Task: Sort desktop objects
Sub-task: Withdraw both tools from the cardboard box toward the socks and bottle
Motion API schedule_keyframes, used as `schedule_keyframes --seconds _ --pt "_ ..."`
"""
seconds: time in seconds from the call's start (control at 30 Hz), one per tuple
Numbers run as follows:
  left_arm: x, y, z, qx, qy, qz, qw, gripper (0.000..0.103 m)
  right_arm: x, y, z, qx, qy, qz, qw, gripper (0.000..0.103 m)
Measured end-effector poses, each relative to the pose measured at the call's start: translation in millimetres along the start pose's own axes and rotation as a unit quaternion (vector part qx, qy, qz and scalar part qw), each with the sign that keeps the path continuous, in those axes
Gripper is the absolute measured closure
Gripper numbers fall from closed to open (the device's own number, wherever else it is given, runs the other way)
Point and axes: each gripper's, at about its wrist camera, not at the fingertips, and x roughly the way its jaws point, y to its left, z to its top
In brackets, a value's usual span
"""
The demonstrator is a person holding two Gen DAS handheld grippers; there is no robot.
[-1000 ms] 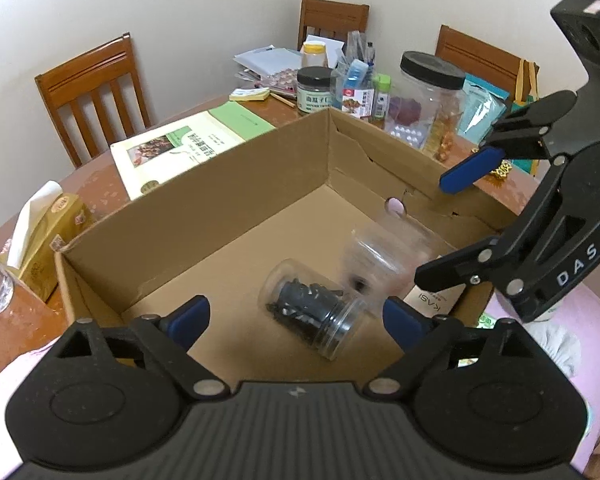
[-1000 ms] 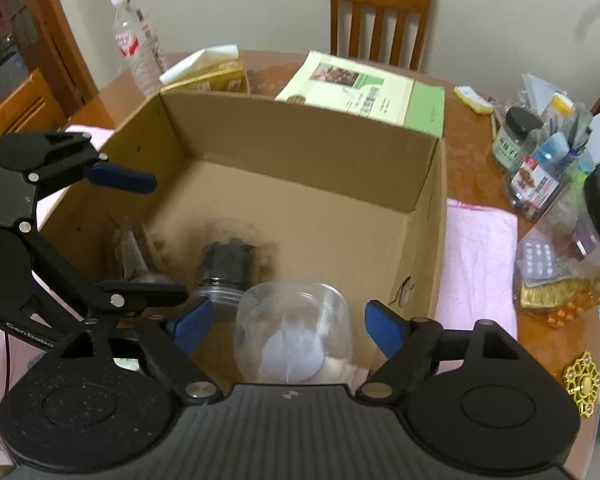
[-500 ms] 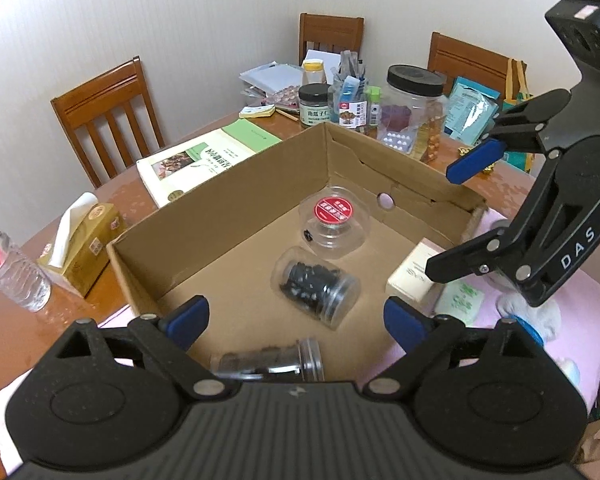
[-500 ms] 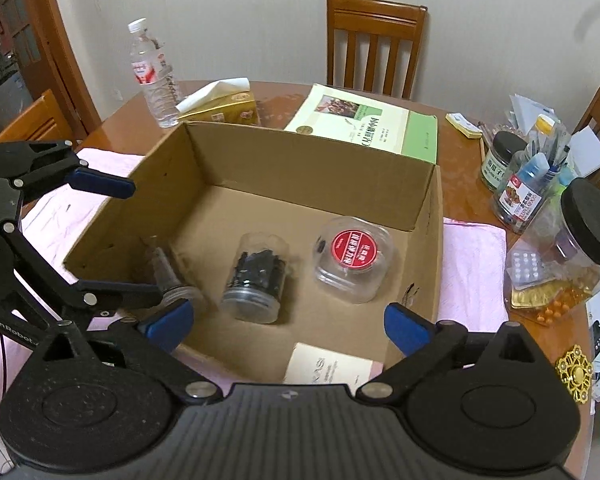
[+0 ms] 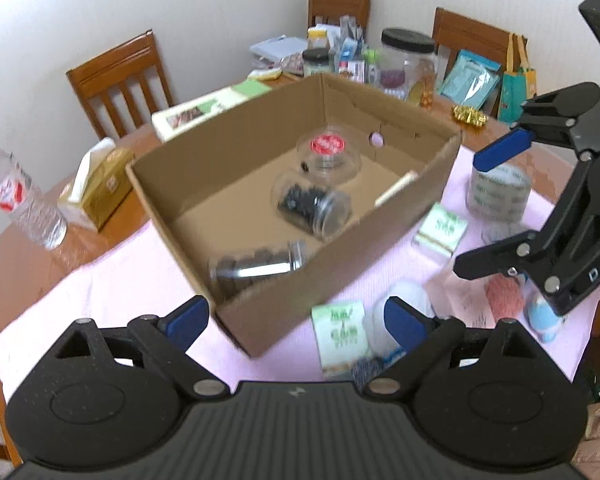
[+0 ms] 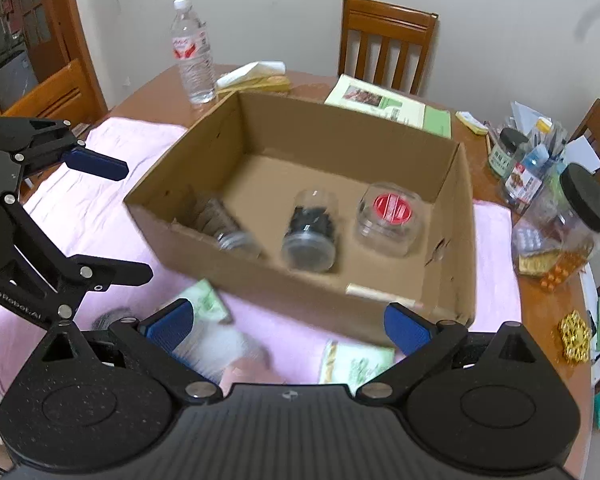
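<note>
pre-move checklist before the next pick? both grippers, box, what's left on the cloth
1. Left gripper empty, jaws wide apart: ok.
2. Right gripper empty, its jaws have just been opening, nothing between them: ok.
3. Cardboard box upright on the pink cloth, open top clear: ok.
4. Already in the box: red-label jar and two dark-filled jars, lying on their sides: ok.
5. Still outside the box: green packets, tape roll: not ok, sorting unfinished.
6. Next target: items near the grippers are motion-blurred: cannot tell.
</note>
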Motion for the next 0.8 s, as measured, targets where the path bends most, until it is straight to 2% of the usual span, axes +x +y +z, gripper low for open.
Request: schedule_keyframes --seconds 0.17,0.4,0.6,0.8 --pt "-1 -2 -19 -0.017 0.012 0.001 0.9998 0.009 4 19 -19 -0.004 0.011 -0.011 1.000 0.000" --pt "-9 -4 -41 -0.025 0.020 0.034 0.9989 0.009 19 41 -35 -0.012 0.017 -0.026 0.999 0.000" --pt "-18 -3 -65 -0.061 0.027 0.030 0.9973 0.009 36 50 -45 0.001 0.028 -0.024 0.999 0.000" --pt "-21 -6 -80 -0.078 0.037 0.025 0.9960 0.009 25 53 -59 0.015 0.020 -0.012 1.000 0.000"
